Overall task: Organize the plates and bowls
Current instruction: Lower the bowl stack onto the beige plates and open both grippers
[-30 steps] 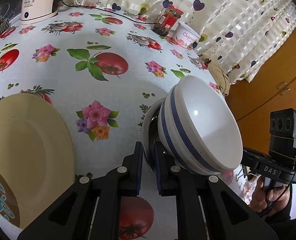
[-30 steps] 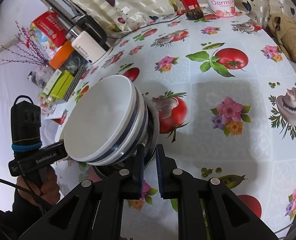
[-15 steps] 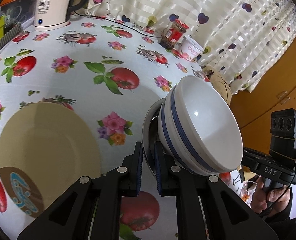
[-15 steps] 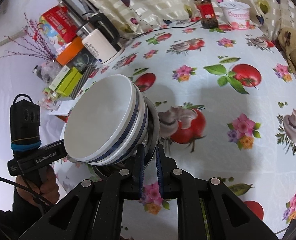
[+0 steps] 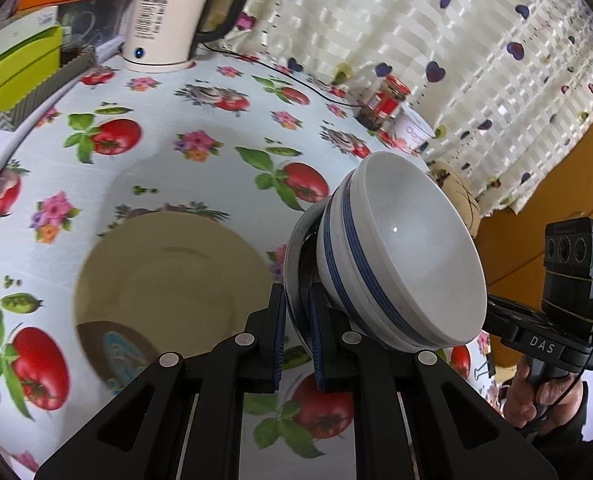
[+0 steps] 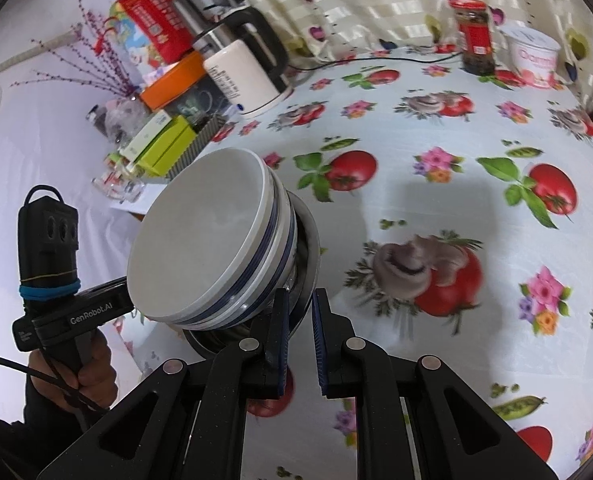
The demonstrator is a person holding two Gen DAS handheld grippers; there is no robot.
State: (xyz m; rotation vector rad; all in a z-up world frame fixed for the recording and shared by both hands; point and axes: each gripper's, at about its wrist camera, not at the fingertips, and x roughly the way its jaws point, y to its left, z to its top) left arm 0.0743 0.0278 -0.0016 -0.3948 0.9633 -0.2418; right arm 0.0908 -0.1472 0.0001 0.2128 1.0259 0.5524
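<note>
Two grippers' fingers (image 5: 296, 334) (image 6: 298, 334) pinching one metal bowl (image 5: 296, 256) holding two white bowls (image 5: 408, 256), one beige plate (image 5: 168, 280)

Both claws are matte black plastic with triangular cut-outs, silver round screws at the pivots and blue ribbed pads on the fingers: left claw (image 5: 297, 336) and right claw (image 6: 299, 338) at the bottom centre. At lower left, the handle reads "GenRobot.AI", with a blue band and black cable; the other reads "DAS". Dark sleeves cover the wrists.
</note>
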